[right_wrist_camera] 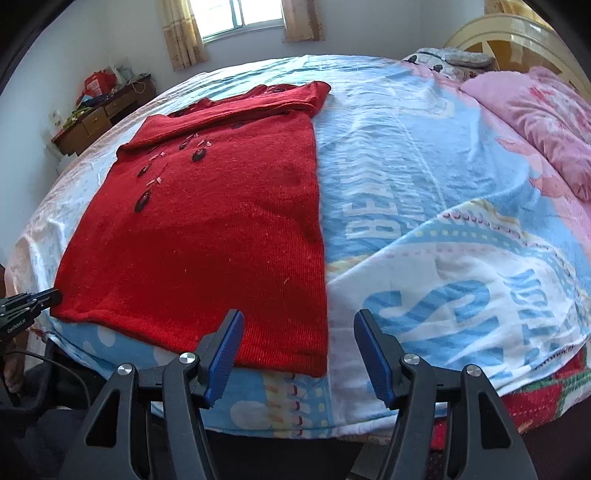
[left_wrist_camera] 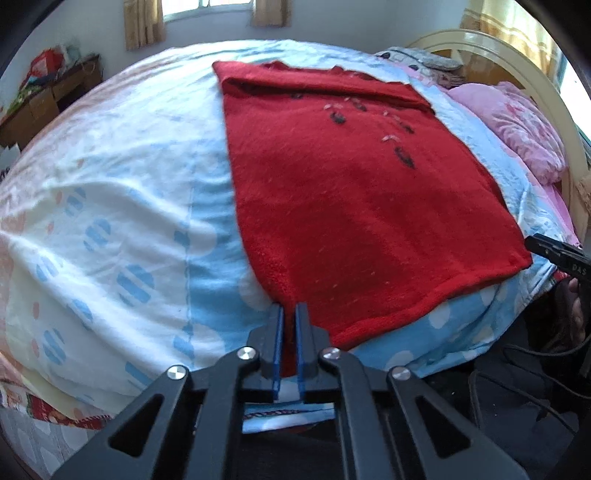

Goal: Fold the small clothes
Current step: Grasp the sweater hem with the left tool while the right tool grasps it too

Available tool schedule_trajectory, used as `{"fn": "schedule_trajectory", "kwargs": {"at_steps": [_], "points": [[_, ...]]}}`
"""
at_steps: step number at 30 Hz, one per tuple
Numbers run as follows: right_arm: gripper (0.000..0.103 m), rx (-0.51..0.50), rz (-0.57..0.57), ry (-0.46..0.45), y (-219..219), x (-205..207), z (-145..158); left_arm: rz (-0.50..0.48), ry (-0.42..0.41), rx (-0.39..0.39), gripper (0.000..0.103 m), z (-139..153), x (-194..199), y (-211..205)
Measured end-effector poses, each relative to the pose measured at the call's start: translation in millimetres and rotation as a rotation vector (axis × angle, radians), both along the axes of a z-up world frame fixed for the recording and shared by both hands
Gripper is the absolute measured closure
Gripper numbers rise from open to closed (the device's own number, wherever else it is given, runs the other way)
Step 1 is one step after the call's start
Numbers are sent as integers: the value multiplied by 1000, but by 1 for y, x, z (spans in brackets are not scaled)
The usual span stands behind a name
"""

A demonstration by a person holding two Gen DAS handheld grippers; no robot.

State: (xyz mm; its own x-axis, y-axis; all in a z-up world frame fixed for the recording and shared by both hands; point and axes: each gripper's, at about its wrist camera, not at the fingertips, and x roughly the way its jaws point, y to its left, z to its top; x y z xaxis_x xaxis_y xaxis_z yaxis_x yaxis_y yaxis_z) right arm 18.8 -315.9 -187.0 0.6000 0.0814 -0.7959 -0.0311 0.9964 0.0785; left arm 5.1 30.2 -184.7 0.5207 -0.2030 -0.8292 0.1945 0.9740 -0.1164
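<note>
- Sunlight is coming through a curtained window (right_wrist_camera: 243, 16) behind a bed (right_wrist_camera: 424, 206) that is wearing a blue and white printed cover.
- A red sweater (right_wrist_camera: 207, 236) is lying flat on this cover, with its sleeves folded in and its hem at the near edge of the bed.
- The left gripper (left_wrist_camera: 289, 314) is pinching the near left hem corner, its jaws clamped together on the red fabric.
- The right gripper (right_wrist_camera: 298, 325) is standing with jaws apart over the near right hem corner, holding nothing.
</note>
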Motion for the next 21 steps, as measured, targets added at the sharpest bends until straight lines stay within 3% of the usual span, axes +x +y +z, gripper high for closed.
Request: {"fn": "schedule_trajectory", "kwargs": {"at_steps": [5, 12, 14, 17, 19, 21], "points": [[41, 52, 8, 37, -3, 3, -9, -7, -4, -2, 97, -1, 0, 1], [52, 101, -5, 71, -6, 5, -18, 23, 22, -17, 96, -7, 6, 3], [59, 131, -23, 83, -12, 6, -20, 41, 33, -26, 91, -11, 8, 6], [79, 154, -21, 79, -15, 5, -19, 47, 41, -47, 91, -12, 8, 9], [94, 163, -18, 67, -15, 4, -16, 33, 38, -46, 96, -11, 6, 9], [96, 176, -15, 36, -15, 1, -10, 16, 23, -32, 99, -6, 2, 8]]}}
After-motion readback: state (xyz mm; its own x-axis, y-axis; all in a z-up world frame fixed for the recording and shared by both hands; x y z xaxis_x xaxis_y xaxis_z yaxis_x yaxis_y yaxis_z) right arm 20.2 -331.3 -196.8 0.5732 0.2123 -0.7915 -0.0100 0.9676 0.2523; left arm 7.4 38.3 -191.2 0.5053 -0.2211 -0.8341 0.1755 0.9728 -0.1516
